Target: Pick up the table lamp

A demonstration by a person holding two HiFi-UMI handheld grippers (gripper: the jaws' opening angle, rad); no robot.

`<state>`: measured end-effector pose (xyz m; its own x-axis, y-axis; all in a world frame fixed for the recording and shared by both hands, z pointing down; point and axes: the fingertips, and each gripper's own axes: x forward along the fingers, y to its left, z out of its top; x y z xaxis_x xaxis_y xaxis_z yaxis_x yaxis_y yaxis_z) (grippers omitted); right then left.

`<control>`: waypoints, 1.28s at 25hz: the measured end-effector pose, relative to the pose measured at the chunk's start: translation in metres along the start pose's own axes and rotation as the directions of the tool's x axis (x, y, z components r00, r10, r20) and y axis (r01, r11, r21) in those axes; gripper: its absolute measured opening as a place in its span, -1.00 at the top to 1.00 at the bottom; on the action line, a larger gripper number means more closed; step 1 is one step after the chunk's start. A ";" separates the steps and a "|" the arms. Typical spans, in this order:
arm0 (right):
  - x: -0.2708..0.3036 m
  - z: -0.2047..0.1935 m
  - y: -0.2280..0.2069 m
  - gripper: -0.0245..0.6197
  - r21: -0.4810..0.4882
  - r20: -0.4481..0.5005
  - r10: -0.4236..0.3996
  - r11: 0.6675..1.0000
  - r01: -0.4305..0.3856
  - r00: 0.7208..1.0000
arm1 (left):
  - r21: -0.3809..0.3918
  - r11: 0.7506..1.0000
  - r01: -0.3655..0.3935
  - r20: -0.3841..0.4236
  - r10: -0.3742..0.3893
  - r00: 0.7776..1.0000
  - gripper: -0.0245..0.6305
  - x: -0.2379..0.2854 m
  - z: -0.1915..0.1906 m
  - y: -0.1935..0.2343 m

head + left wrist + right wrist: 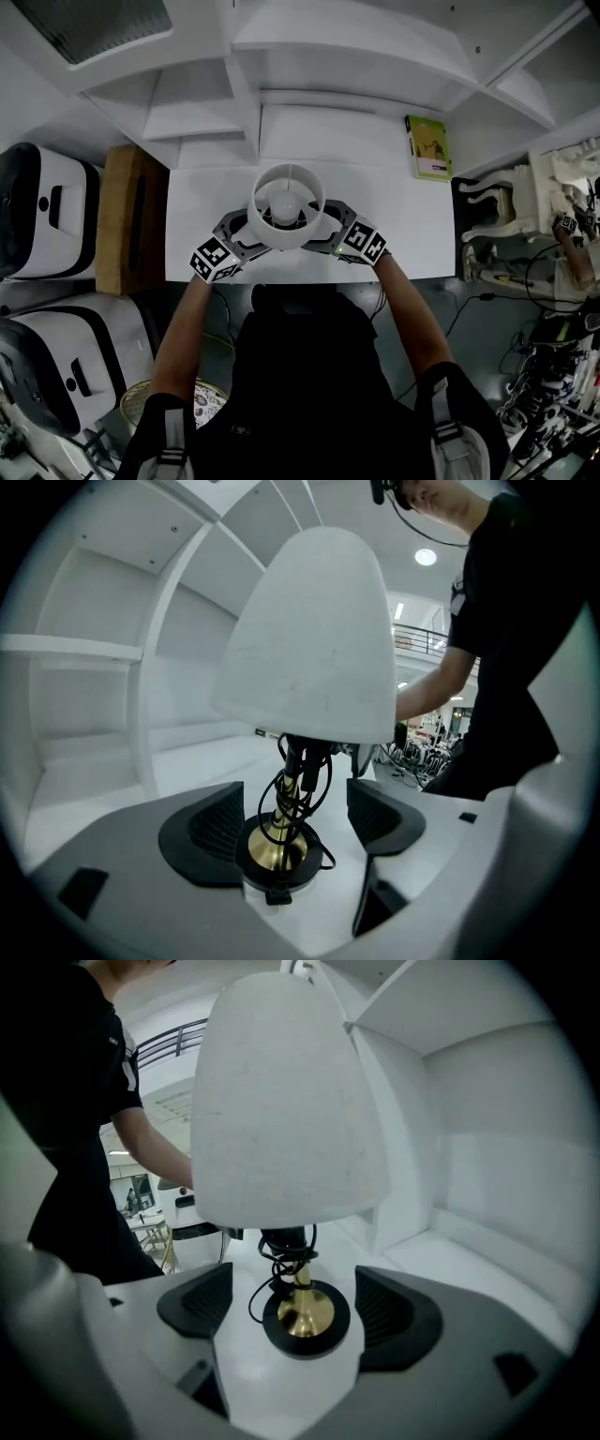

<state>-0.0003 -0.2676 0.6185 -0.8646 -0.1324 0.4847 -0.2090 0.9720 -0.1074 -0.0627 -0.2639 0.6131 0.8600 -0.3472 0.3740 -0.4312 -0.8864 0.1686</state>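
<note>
Two tools: my left tool (291, 819) and right tool (292, 1302) both have their jaws spread wide, gripping nothing. Each has the black-and-brass base (305, 1316) sitting between its pads. There's one table lamp (287, 204), upright mid-surface (403, 234), with its cord (281, 794) coiled round the stem. One green book (428, 147) lies back right. In the head view the shade (281, 1110) hides the base and both tools' tips.

Matt white shade over polished brass

The table lamp's white domed shade (309, 639) looks smooth and matt; its brass stem (306, 1313) gleams above a dull black round base (306, 1347). The right tool (292, 1312) is matt grey plastic with ribbed black pads (384, 1313). The white counter (412, 225) is smooth.
</note>
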 end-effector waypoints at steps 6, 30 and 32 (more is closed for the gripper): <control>0.013 0.011 0.001 -0.30 -0.043 0.020 0.033 0.999 -0.032 0.999 | 0.063 0.998 0.029 0.009 -0.029 1.000 -0.10 0.006 0.010 0.002; 0.014 0.047 0.008 -0.30 -0.067 0.152 0.061 0.996 -0.051 0.986 | 0.174 0.982 0.075 0.061 -0.087 0.994 -0.09 0.000 0.043 -0.008; 0.012 0.054 0.010 -0.30 -0.062 0.162 0.061 0.997 -0.052 0.985 | 0.178 0.981 0.072 0.075 -0.086 0.993 -0.09 -0.004 0.051 -0.009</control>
<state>-0.0373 -0.2699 0.5767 -0.9384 -0.1021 0.3301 -0.1350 0.9877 -0.0784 -0.0485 -0.2698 0.5636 0.9120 -0.2913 0.2889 -0.3127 -0.9494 0.0298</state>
